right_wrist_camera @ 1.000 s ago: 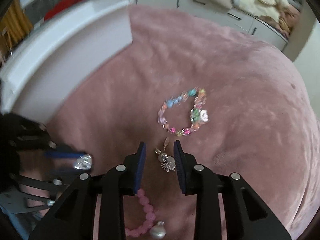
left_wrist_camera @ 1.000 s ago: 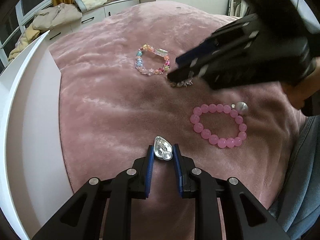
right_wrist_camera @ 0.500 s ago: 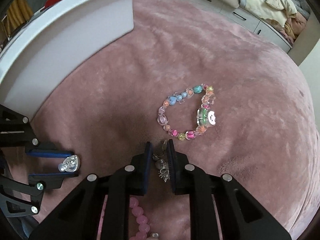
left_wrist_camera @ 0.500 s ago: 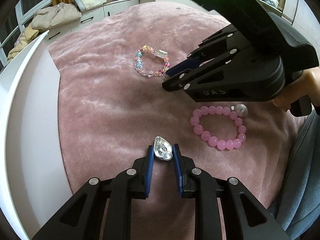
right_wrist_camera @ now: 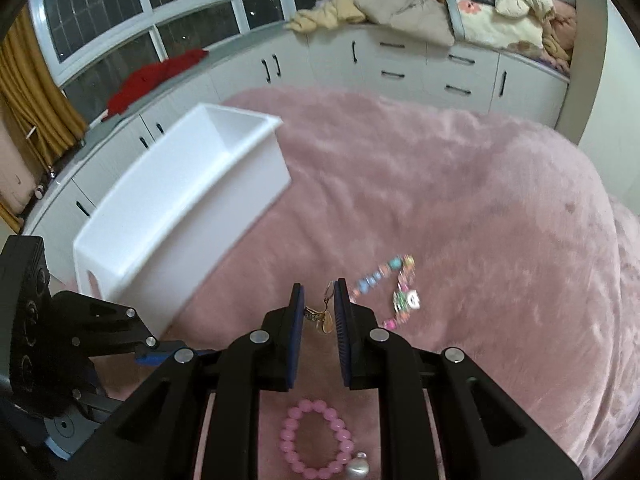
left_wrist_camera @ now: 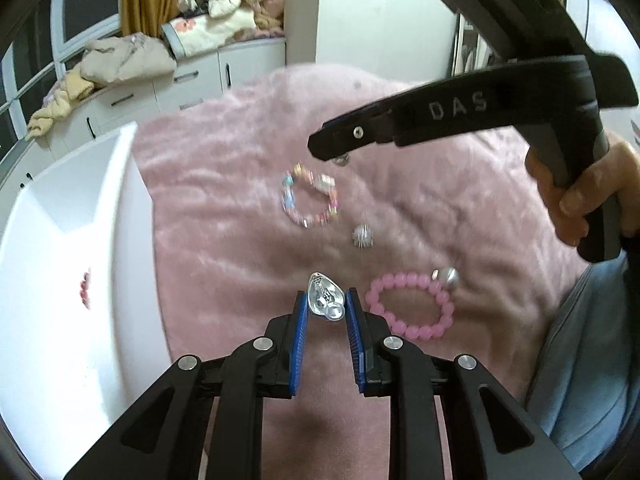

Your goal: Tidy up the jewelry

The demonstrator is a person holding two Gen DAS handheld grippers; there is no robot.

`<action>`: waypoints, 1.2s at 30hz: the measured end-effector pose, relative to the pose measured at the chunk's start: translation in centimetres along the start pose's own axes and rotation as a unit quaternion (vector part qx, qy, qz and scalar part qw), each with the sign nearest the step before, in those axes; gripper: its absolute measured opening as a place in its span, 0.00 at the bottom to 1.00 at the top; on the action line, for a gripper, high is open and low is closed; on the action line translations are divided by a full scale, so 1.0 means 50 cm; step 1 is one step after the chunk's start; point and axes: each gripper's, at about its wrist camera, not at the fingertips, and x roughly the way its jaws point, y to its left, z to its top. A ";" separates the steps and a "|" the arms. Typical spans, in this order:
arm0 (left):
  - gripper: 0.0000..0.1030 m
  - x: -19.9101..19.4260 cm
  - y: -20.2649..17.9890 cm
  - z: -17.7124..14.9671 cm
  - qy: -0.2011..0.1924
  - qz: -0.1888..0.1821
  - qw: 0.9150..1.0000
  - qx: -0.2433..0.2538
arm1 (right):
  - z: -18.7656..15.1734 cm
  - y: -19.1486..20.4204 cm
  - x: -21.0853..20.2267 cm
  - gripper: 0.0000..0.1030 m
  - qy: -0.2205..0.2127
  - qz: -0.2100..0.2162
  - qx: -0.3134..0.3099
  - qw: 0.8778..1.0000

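Note:
My left gripper (left_wrist_camera: 326, 306) is shut on a silver teardrop earring (left_wrist_camera: 325, 299), held above the pink blanket (left_wrist_camera: 224, 248). My right gripper (right_wrist_camera: 319, 312) is shut on a gold-and-silver hook earring (right_wrist_camera: 322, 314) and is lifted off the blanket; it shows from the side in the left wrist view (left_wrist_camera: 340, 148). A multicoloured bead bracelet (left_wrist_camera: 310, 200) (right_wrist_camera: 394, 292) lies on the blanket. A small spiky silver charm (left_wrist_camera: 363, 236) lies beside it. A pink bead bracelet (left_wrist_camera: 412, 306) (right_wrist_camera: 318, 438) with a silver bell lies nearer me.
A white open box (right_wrist_camera: 192, 200) (left_wrist_camera: 72, 280) stands on the blanket to the left; a small pink item (left_wrist_camera: 84, 290) lies inside. White cabinets (right_wrist_camera: 400, 68) with piled clothes line the far wall. The person's hand (left_wrist_camera: 584, 200) holds the right gripper.
My right gripper closed on the hook earring and lifted it off the blanket, leaving the spiky charm behind. Both views tilted up. The left gripper kept its hold on the teardrop earring.

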 end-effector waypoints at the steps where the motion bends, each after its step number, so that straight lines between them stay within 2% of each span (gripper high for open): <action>1: 0.23 -0.010 0.002 0.004 -0.007 0.000 1.000 -0.002 | 0.010 0.012 -0.009 0.15 -0.004 0.002 -0.005 1.000; 10: 0.23 -0.122 0.079 0.030 -0.074 0.014 0.996 -0.045 | 0.111 0.118 -0.039 0.15 -0.037 0.029 -0.033 0.998; 18: 0.23 -0.211 0.207 0.013 -0.103 0.067 0.987 -0.104 | 0.203 0.209 -0.011 0.16 -0.052 0.051 -0.049 0.996; 23: 0.23 -0.202 0.274 -0.012 -0.065 0.095 0.985 -0.126 | 0.245 0.240 0.048 0.16 -0.036 0.072 -0.039 0.996; 30: 0.23 -0.152 0.324 -0.032 -0.012 0.115 0.983 -0.142 | 0.278 0.259 0.179 0.16 0.027 0.087 -0.014 0.996; 34: 0.23 -0.117 0.343 -0.043 0.017 0.121 0.982 -0.147 | 0.280 0.277 0.247 0.16 0.059 0.073 -0.022 0.995; 36: 0.23 -0.102 0.349 -0.052 0.031 0.124 0.981 -0.148 | 0.278 0.289 0.277 0.16 0.065 0.053 -0.036 0.996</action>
